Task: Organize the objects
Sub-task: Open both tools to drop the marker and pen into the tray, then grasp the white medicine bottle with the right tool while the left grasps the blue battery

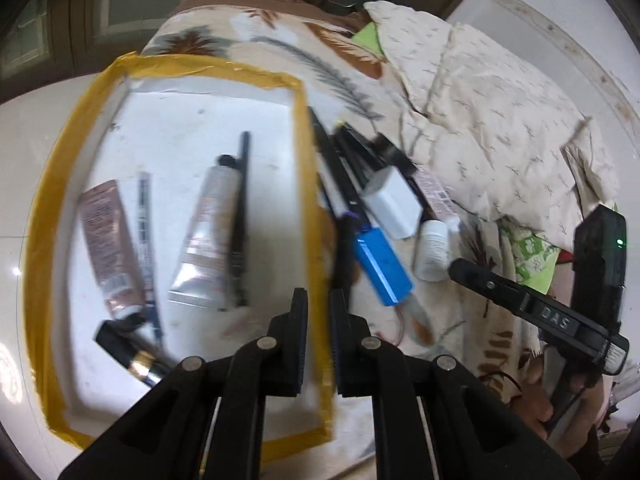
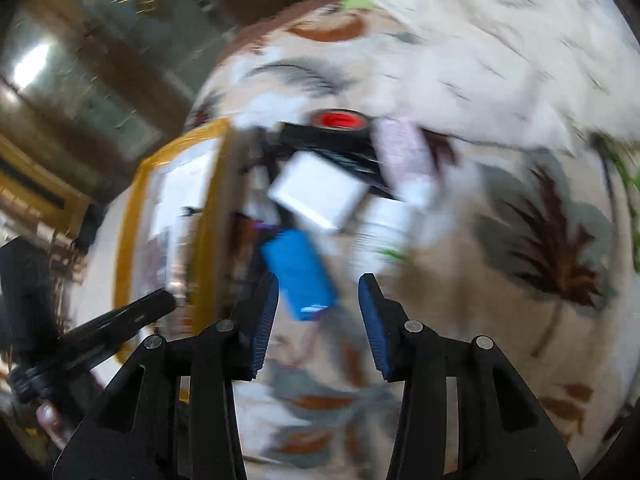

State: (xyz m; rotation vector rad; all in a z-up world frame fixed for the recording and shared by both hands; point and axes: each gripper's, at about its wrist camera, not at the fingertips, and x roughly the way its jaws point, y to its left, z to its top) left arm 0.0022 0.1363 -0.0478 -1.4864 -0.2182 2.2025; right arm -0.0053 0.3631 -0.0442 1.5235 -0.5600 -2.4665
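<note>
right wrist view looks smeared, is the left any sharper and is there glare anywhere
Right wrist view: heavy motion blur; the blue block and white box are smeared, only the right gripper is crisp. Left wrist view: sharper, mild blur on the tubes in the tray, glare on the floor at left, strong fisheye bending.

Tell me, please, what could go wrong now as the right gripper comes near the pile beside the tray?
1. The blue battery lies between the open fingers of the right gripper, overlapping the white charger and dark pens; closing may drag neighbours along.
2. Its thin wires trail on the cloth and could snag.
3. The white bottle lies on its side close by and may roll if nudged.
</note>
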